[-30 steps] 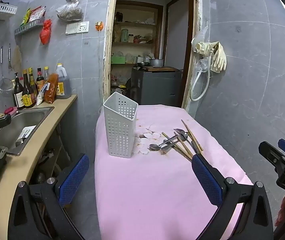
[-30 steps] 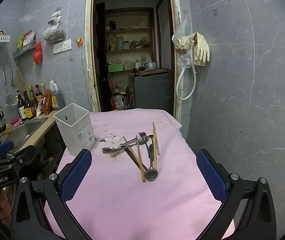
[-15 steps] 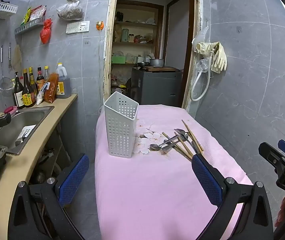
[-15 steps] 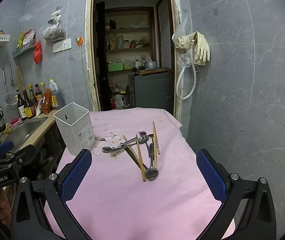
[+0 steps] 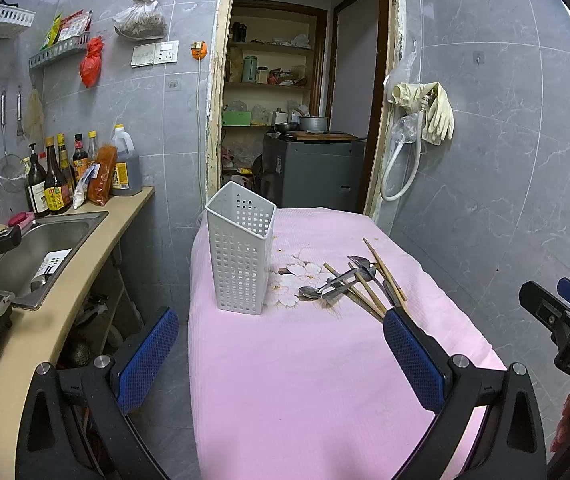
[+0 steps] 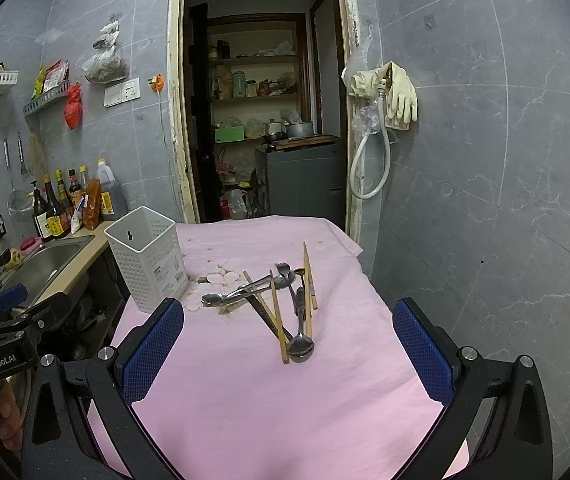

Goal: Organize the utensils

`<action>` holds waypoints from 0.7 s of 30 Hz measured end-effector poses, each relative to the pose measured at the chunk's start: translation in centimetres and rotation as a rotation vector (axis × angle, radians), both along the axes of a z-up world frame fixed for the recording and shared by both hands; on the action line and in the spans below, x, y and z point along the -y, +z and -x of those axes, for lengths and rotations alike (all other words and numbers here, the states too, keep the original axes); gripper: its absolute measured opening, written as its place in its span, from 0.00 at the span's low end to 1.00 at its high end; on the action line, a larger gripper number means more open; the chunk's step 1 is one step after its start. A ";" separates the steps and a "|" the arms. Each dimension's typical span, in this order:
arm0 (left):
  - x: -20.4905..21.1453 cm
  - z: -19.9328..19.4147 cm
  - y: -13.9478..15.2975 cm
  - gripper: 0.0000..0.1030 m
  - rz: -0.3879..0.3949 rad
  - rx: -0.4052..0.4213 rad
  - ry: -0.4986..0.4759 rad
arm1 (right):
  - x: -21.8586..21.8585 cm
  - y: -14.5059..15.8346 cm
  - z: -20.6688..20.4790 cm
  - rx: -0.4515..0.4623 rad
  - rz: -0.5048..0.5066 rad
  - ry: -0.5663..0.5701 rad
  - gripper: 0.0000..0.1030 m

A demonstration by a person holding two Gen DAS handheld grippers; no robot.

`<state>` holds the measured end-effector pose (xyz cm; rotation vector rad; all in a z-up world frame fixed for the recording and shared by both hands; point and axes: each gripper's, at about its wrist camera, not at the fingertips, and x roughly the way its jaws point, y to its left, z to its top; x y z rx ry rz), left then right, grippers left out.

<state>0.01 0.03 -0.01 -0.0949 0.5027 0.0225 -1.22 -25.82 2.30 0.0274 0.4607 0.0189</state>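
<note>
A white perforated utensil holder (image 5: 241, 254) (image 6: 149, 258) stands upright and empty-looking on a pink-covered table (image 5: 305, 380) (image 6: 245, 400). To its right lies a heap of metal spoons (image 5: 327, 286) (image 6: 300, 346), a fork (image 6: 285, 272) and wooden chopsticks (image 5: 385, 270) (image 6: 277, 312). My left gripper (image 5: 281, 340) hovers open over the table's near end, short of the holder. My right gripper (image 6: 289, 340) is open too, with the near end of the heap showing between its fingers, further off.
A counter with a steel sink (image 5: 41, 248) and sauce bottles (image 5: 57, 184) runs along the left of the table. A grey tiled wall (image 5: 505, 180) closes the right side. Behind the table an open doorway (image 5: 297, 120) leads to a storeroom with a grey cabinet (image 6: 301, 180).
</note>
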 end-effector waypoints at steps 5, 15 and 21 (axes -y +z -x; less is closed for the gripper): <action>0.0 0.0 0.0 1.00 -0.001 -0.001 0.001 | 0.0 -0.3 -0.1 0.000 0.000 0.002 0.99; 0.0 0.0 0.0 1.00 0.000 -0.002 0.001 | -0.1 -0.1 -0.1 -0.003 -0.004 0.001 0.99; 0.0 0.0 0.0 1.00 0.000 -0.003 0.000 | 0.0 -0.2 -0.2 -0.004 -0.003 0.001 0.99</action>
